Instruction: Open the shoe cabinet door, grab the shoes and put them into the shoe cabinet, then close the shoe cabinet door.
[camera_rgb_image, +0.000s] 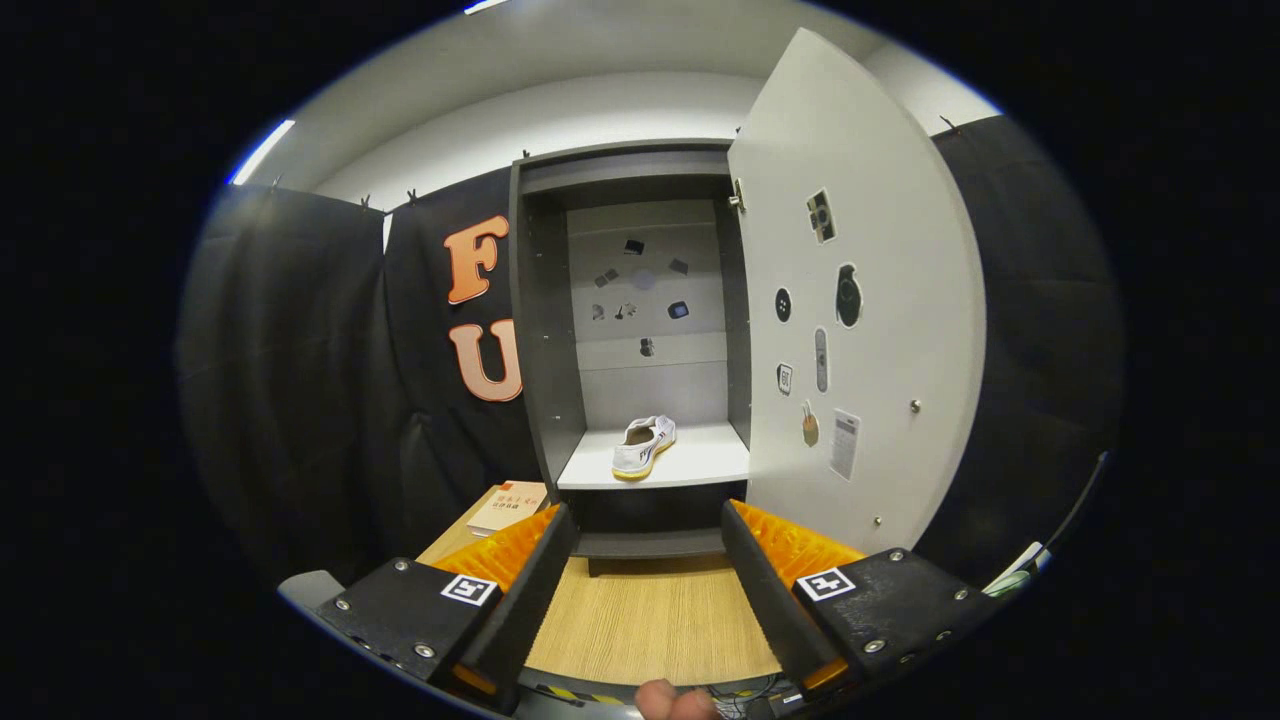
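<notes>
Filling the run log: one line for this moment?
door open | shoe on cabinet shelf | gripper open, empty, facing cabinet

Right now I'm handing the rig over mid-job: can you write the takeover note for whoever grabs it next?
Hand-held gripper: fingers open, holding nothing, pulled back from the shoe cabinet and aimed at its opening over the wooden table.
Cabinet door: swung wide open to the right.
Shoe: one white shoe lying on the cabinet's white shelf, well beyond the fingers.
A book lies on the table left of the cabinet.
Done: door opened, shoe placed inside.
Left: close the door.
</notes>
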